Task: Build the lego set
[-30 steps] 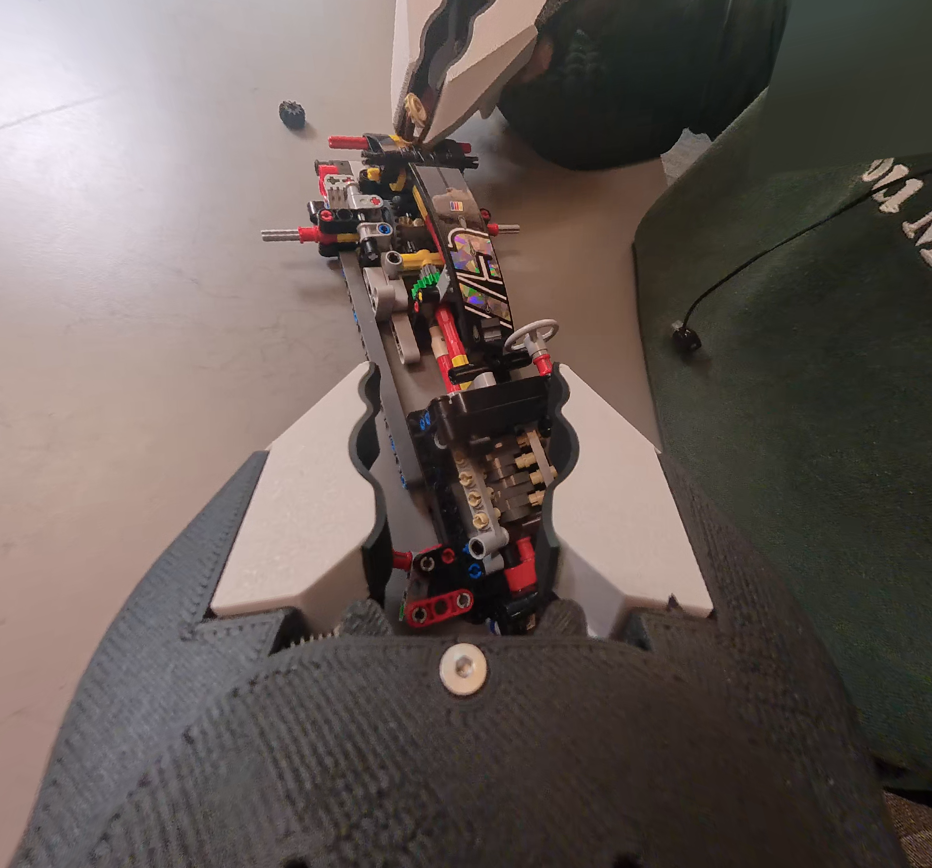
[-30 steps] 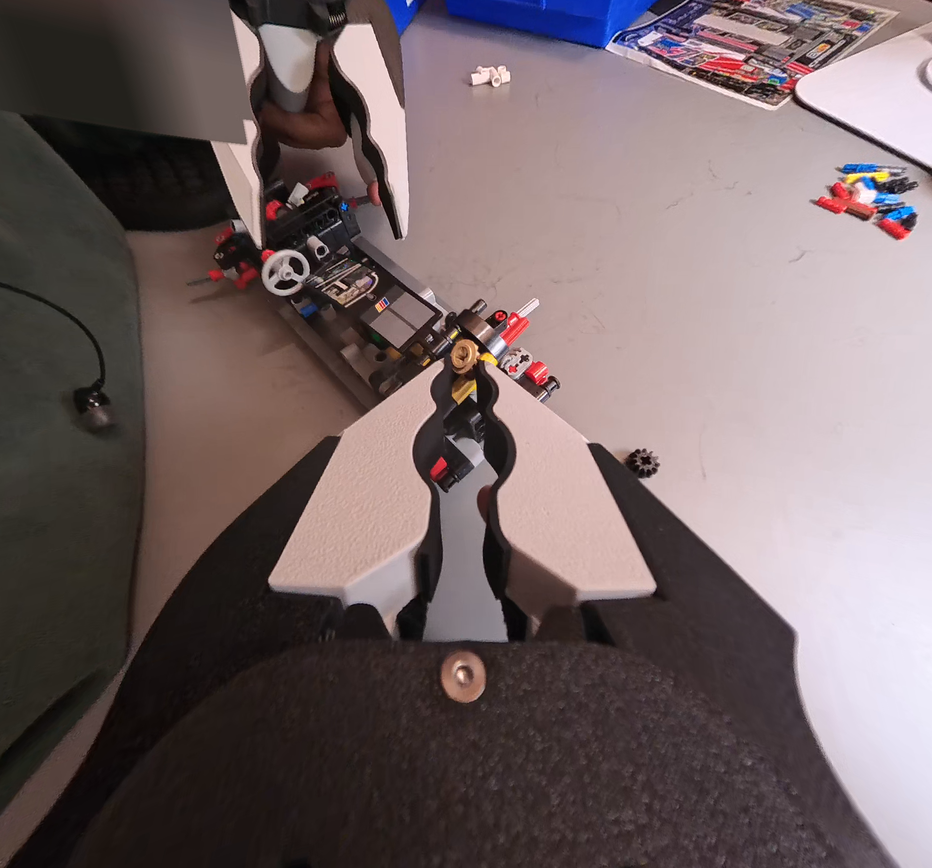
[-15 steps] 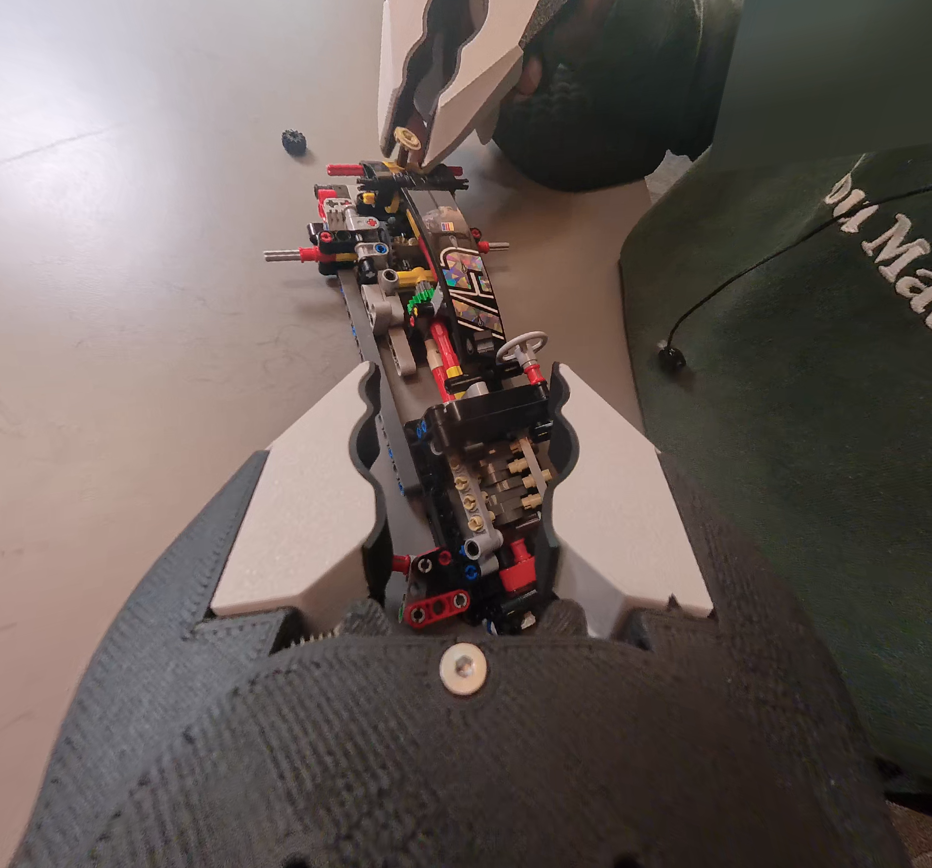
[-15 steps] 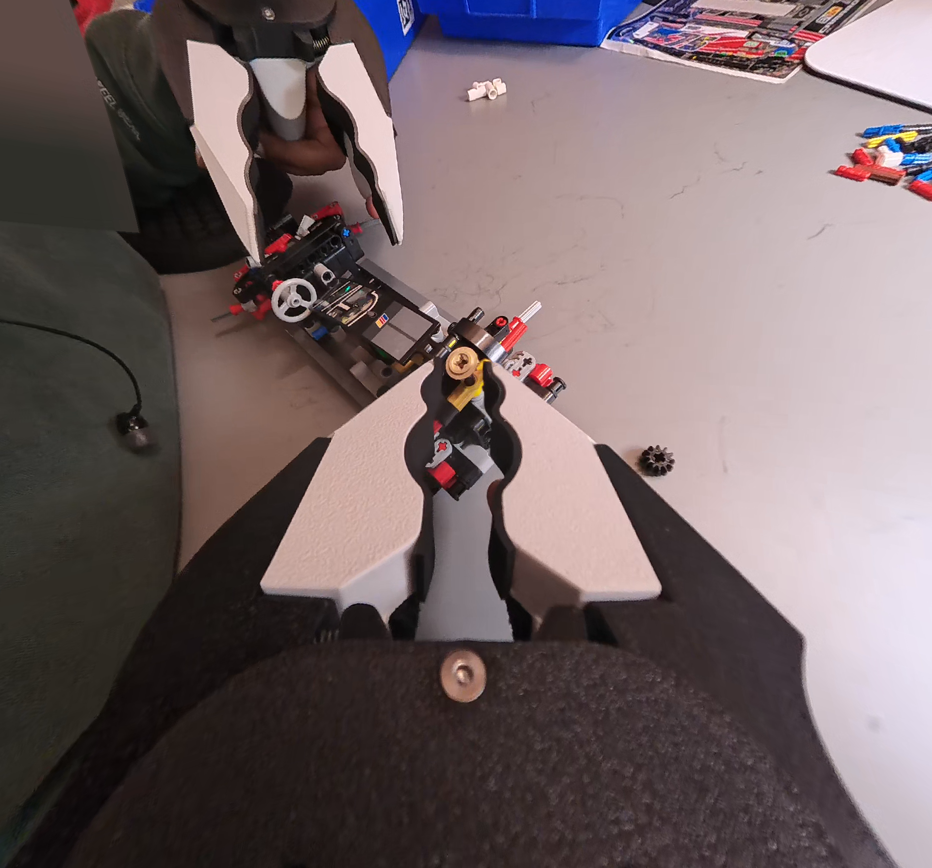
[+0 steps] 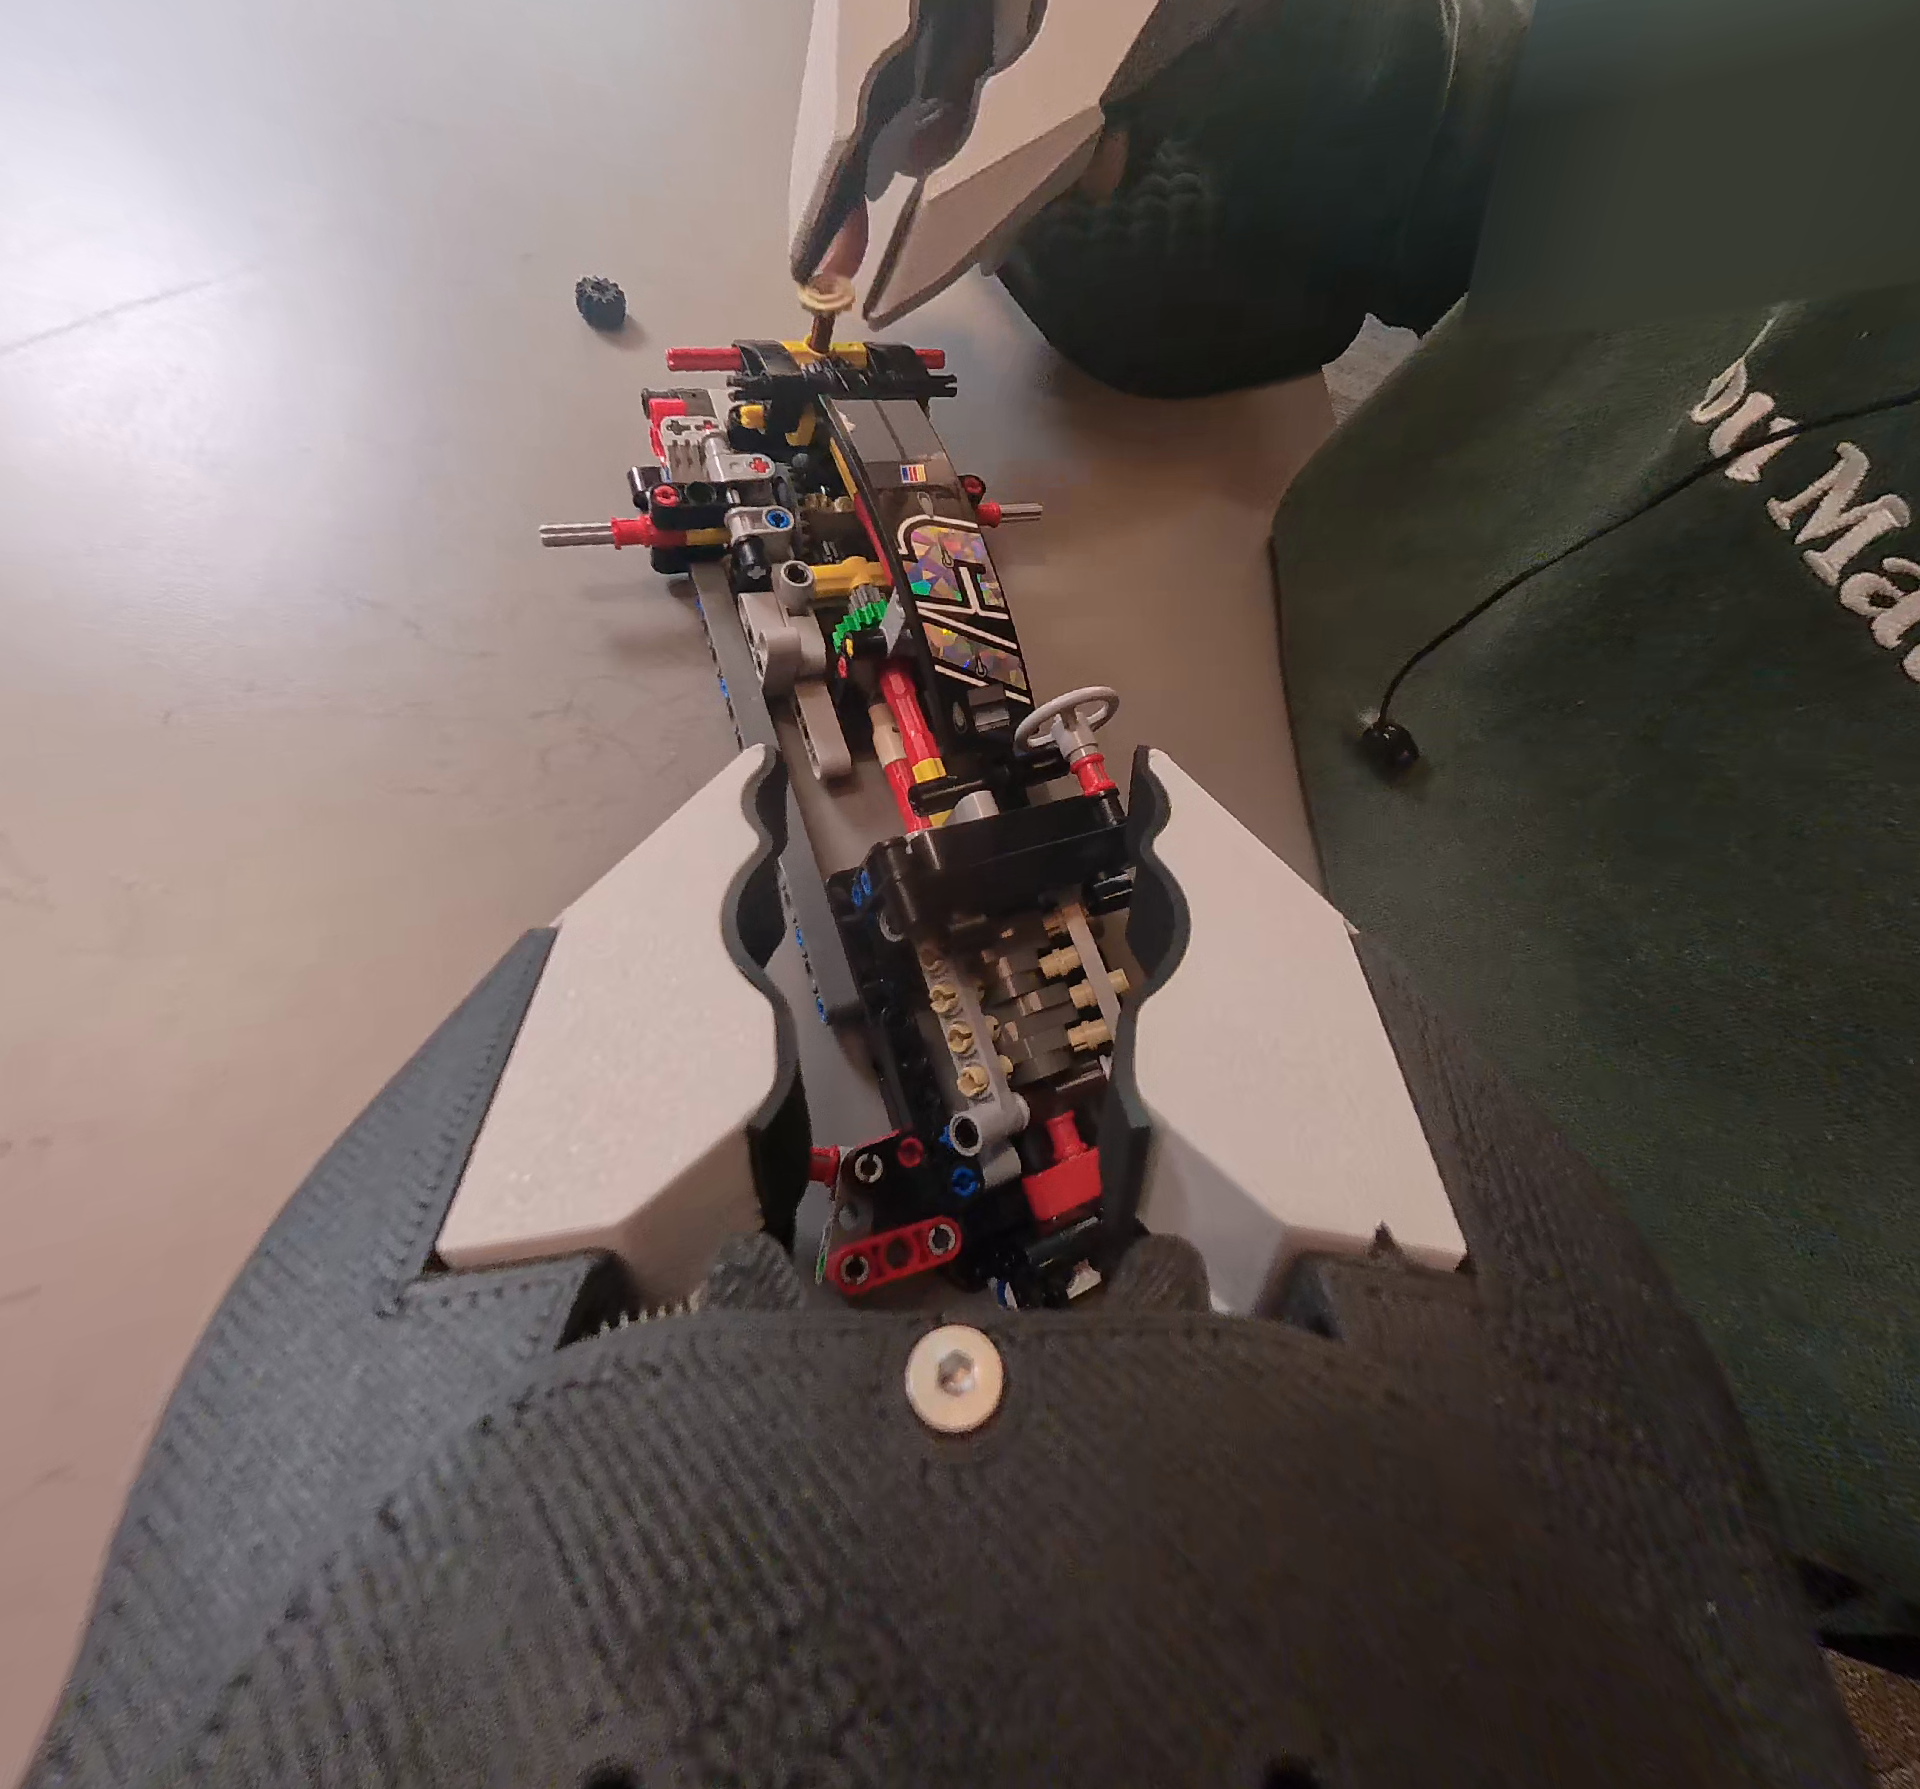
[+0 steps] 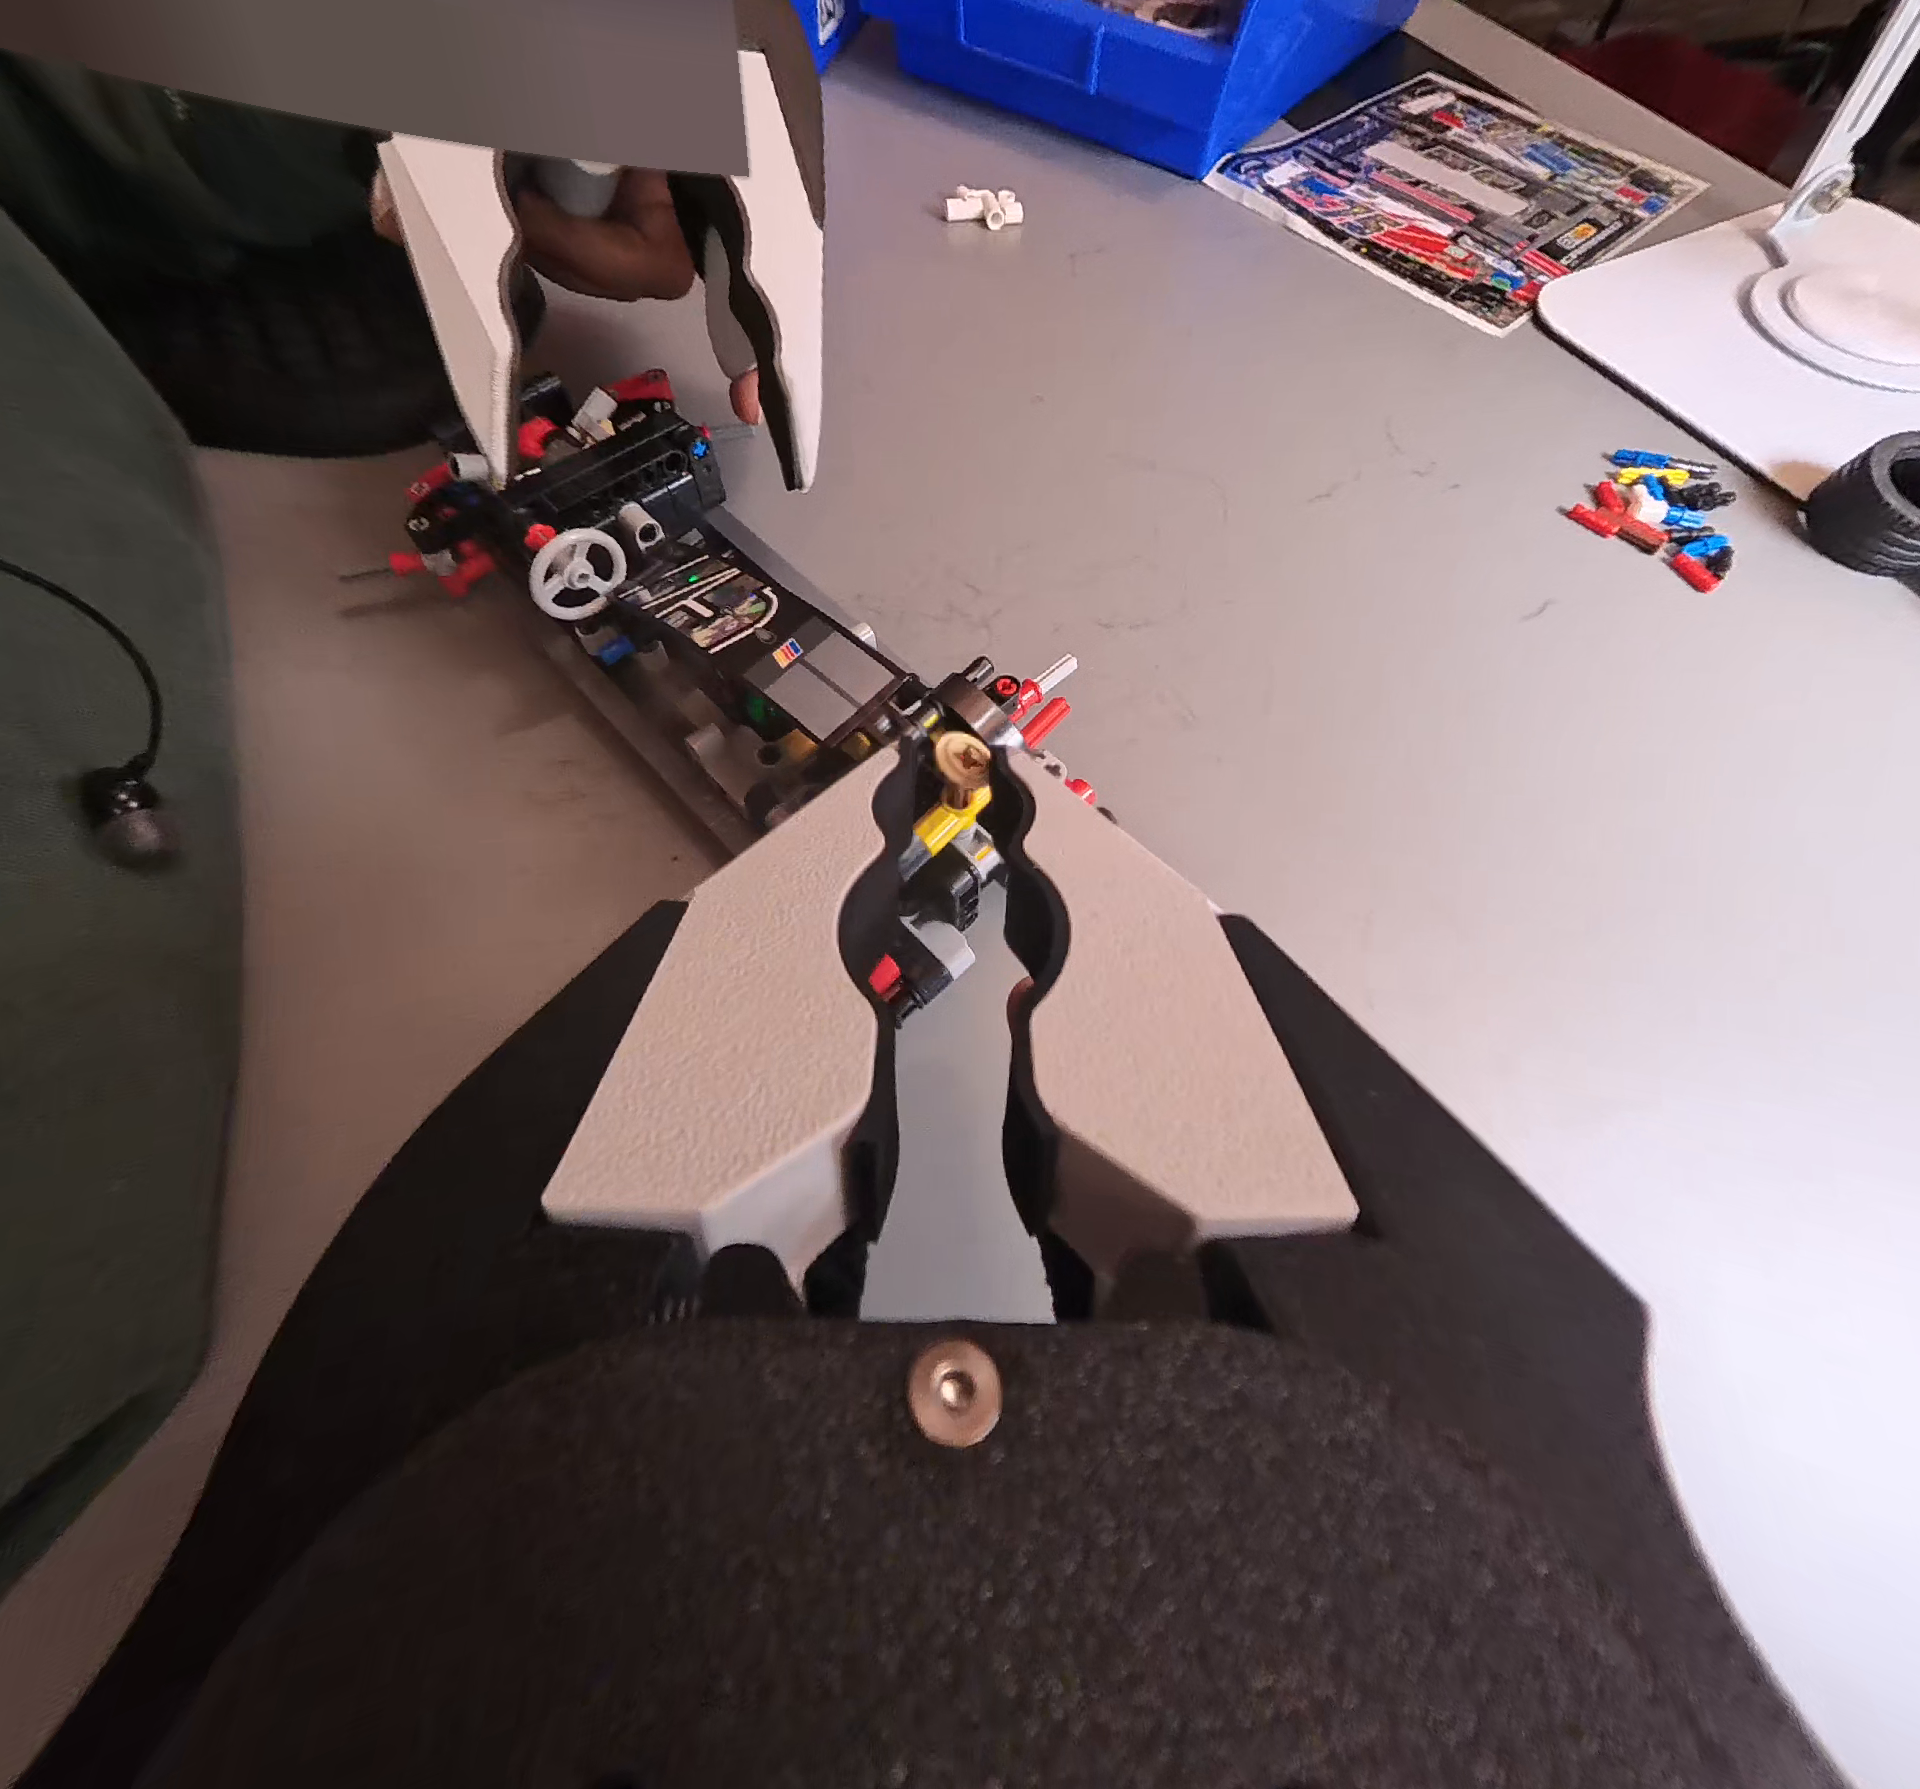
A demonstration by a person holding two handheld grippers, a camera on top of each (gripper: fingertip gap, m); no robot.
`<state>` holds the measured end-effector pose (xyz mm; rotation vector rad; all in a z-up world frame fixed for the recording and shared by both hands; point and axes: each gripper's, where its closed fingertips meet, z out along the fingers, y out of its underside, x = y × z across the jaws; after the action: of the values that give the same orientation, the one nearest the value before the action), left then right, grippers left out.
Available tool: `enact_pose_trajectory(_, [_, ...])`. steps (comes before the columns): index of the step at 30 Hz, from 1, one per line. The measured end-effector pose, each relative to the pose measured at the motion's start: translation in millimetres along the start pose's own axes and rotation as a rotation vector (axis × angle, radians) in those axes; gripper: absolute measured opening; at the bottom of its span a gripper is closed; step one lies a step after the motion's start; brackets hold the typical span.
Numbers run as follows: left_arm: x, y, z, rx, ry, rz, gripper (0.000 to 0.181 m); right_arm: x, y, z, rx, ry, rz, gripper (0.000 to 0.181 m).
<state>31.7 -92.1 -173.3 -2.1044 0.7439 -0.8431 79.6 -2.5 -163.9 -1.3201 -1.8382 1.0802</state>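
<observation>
Since a second ago your right gripper (image 5: pixel 852 300) has lifted slightly off the car's nose, and its tips now sit parted around the tan pin (image 6: pixel 961 760) standing there, so the pin looks released. Your left gripper (image 5: pixel 951 794) stays clenched on the rear of the lego car (image 5: pixel 883 617), bracing it flat on the table (image 6: pixel 1299 700) so pressing at the front cannot shift it, I judge.
</observation>
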Motion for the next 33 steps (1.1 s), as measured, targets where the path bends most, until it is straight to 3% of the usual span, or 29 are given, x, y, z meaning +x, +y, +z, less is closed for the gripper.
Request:
enact_pose_trajectory(14, [-2,0,0,0.003,-0.004,-0.003,0.063,-3,0,0,-0.043,0.018,-0.097,0.005])
enact_pose_trajectory(19, [-3,-2,-2,0.013,-0.013,-0.003,0.063,19,-4,-11,0.003,0.065,0.007,0.009])
enact_pose_trajectory(26, [-8,-6,-6,0.040,-0.042,-0.005,0.061,76,50,-29,-0.236,0.249,0.035,0.017])
enact_pose_trajectory(33, [-17,-18,-17,0.123,-0.087,-0.010,0.059,110,82,-64,-0.334,0.368,0.108,0.026])
